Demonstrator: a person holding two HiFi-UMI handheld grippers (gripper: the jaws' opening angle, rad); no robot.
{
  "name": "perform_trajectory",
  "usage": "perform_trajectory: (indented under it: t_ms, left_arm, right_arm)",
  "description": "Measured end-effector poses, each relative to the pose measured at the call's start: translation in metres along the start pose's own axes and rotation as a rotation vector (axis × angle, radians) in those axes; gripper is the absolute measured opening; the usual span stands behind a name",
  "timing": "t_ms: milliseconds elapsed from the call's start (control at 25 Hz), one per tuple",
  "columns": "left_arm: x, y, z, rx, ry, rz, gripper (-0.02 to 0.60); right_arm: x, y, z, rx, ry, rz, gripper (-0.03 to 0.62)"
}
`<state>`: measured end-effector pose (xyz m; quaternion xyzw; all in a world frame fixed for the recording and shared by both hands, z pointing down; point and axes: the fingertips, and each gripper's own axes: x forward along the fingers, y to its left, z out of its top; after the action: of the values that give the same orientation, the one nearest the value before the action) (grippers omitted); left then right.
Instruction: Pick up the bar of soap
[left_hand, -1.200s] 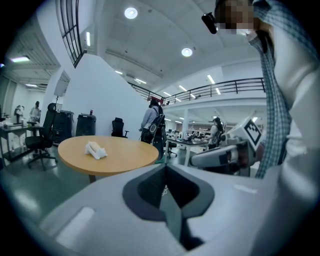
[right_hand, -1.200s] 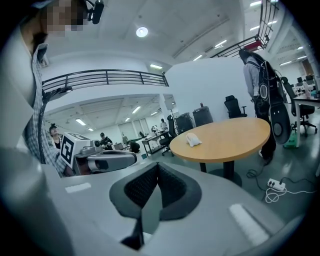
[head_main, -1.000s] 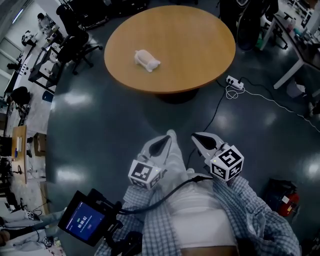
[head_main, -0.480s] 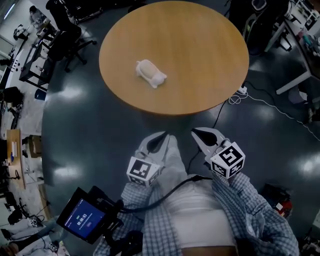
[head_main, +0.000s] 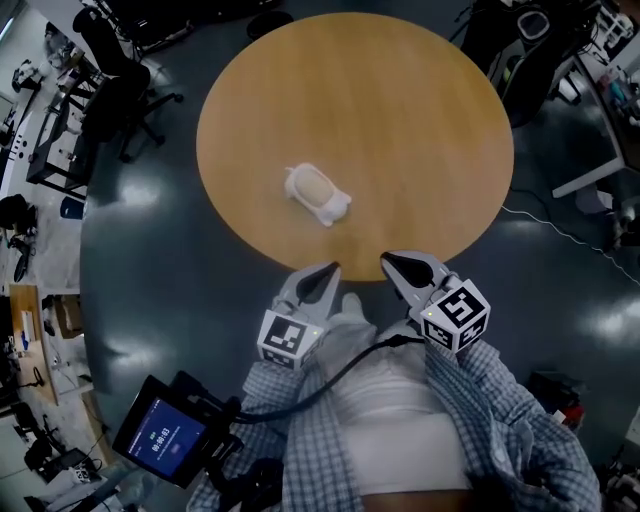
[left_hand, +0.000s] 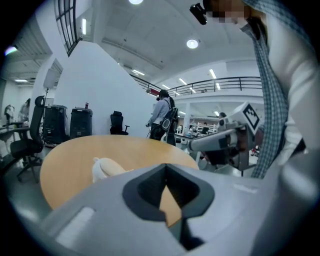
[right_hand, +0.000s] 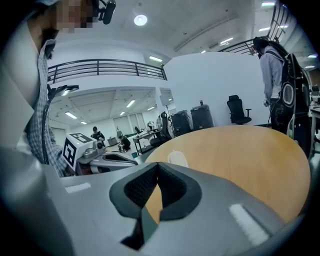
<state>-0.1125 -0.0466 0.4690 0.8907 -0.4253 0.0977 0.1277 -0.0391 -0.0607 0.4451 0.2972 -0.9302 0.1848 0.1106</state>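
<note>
Only the gripper views show a person (left_hand: 162, 117) beyond the round wooden table (head_main: 420, 120). Closed and empty, the left gripper (head_main: 330, 268) and right gripper (head_main: 388, 258) have neared the whitish soap bar (head_main: 318, 193).

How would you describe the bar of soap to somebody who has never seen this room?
Find the large round wooden table in the middle of the dark floor. On it, left of centre and toward the near edge, lies a small pale oblong bar of soap, cream above and white below. Nothing else lies on that tabletop.
</note>
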Motion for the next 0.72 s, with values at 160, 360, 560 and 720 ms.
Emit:
perform_trajectory:
  t_ms: [160, 360, 560, 720]
  left_arm:
    - [0.018, 0.033, 0.004, 0.008, 0.015, 0.014, -0.003]
    - [0.024, 0.050, -0.005, 0.152, 0.134, -0.009, -0.003]
    - [0.035, 0.069, -0.021, 0.437, 0.367, -0.080, -0.002]
    - [0.042, 0.093, -0.034, 0.707, 0.538, -0.163, -0.002]
  right_arm:
    - [0.019, -0.020, 0.001, 0.033, 0.033, -0.010, 0.003]
    - [0.023, -0.028, -0.004, 0.069, 0.058, 0.003, 0.003]
    - [0.025, -0.041, 0.001, 0.067, 0.063, 0.023, 0.003]
    - [0.028, -0.047, 0.000, 0.072, 0.058, 0.028, 0.003]
